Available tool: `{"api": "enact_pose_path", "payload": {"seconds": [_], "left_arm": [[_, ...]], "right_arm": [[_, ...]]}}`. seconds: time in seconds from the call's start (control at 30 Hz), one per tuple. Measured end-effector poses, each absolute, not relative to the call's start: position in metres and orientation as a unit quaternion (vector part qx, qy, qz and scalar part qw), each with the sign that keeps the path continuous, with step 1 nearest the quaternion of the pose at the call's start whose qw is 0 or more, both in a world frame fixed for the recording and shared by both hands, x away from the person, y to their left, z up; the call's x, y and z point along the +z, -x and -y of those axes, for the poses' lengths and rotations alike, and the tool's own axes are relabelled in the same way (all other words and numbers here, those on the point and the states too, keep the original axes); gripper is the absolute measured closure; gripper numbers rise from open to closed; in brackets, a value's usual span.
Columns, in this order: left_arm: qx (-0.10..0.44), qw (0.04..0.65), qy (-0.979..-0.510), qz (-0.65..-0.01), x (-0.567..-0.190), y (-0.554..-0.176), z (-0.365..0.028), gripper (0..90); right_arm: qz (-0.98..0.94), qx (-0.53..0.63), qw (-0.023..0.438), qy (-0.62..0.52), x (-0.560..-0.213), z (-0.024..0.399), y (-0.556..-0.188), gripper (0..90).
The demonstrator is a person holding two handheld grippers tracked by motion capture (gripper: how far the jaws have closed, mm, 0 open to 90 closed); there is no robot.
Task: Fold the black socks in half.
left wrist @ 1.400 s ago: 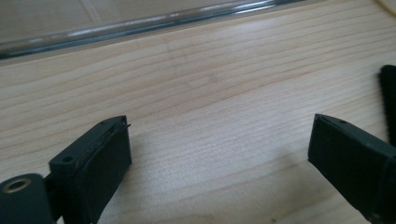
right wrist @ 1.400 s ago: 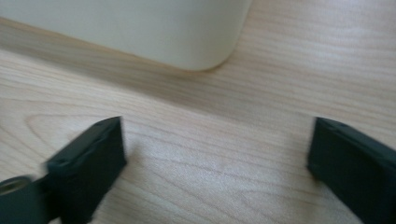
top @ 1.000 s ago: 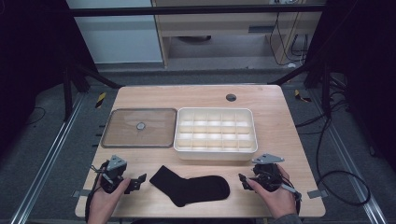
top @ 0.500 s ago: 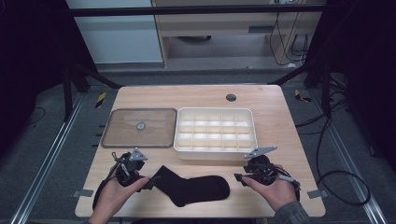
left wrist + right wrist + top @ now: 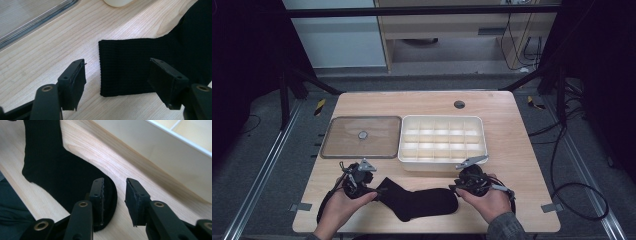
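Sock [image 5: 419,201] cuff between spread left claw [image 5: 117,75]; toe under closing right claw [image 5: 115,195] (nothing pinched).

I found nothing I could read in any of my views; no words, labels, brand marks or numbers stood on anything I could see from the high view or along either tool; the only sign-like markings were yellow-and-black hazard stripes [image 5: 320,106] on the floor left of the counter and a similar strip [image 5: 536,103] on the floor at its right, and neither carried any lettering.
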State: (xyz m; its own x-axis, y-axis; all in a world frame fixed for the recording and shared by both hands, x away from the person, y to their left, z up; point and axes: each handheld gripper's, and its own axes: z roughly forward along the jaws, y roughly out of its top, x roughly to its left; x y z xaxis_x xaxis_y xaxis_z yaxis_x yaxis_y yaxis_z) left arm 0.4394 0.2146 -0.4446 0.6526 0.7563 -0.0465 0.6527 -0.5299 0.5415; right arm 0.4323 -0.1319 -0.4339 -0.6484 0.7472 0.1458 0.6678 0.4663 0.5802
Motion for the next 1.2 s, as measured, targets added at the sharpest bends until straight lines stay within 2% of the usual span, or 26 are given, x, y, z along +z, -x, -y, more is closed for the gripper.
{"api": "enact_pose_path", "payload": {"seconds": [0.1, 0.2, 0.37, 0.63, 0.77, 0.9, 1.0, 1.2], "left_arm": [[0.095, 0.262, -0.87, -0.407, -0.446, -0.439, -0.215, 32.3], [0.096, 0.262, -0.87, -0.406, -0.446, -0.439, -0.216, 33.6], [0.1, 0.253, -0.873, -0.404, -0.448, -0.44, -0.214, 36.3], [0.101, 0.242, -0.878, -0.4, -0.454, -0.443, -0.208, 37.6], [0.099, 0.237, -0.878, -0.404, -0.458, -0.445, -0.208, 37.6], [0.094, 0.23, -0.878, -0.41, -0.463, -0.448, -0.21, 40.7], [0.091, 0.221, -0.881, -0.409, -0.466, -0.45, -0.211, 43.7], [0.068, 0.221, -0.88, -0.415, -0.47, -0.455, -0.215, 57.2]], "right_arm": [[-0.852, 0.306, 0.057, -0.42, -0.438, 0.126, -0.436, 68.4], [-0.856, 0.297, 0.054, -0.419, -0.443, 0.121, -0.436, 61.8], [-0.862, 0.275, 0.051, -0.424, -0.452, 0.118, -0.433, 57.8], [-0.863, 0.252, 0.045, -0.436, -0.464, 0.12, -0.432, 56.7], [-0.867, 0.242, 0.036, -0.434, -0.469, 0.118, -0.432, 61.1], [-0.874, 0.237, 0.035, -0.422, -0.473, 0.115, -0.43, 74.9], [-0.876, 0.238, 0.036, -0.418, -0.472, 0.114, -0.429, 76.5], [-0.878, 0.239, 0.039, -0.413, -0.471, 0.114, -0.429, 76.3]]}}
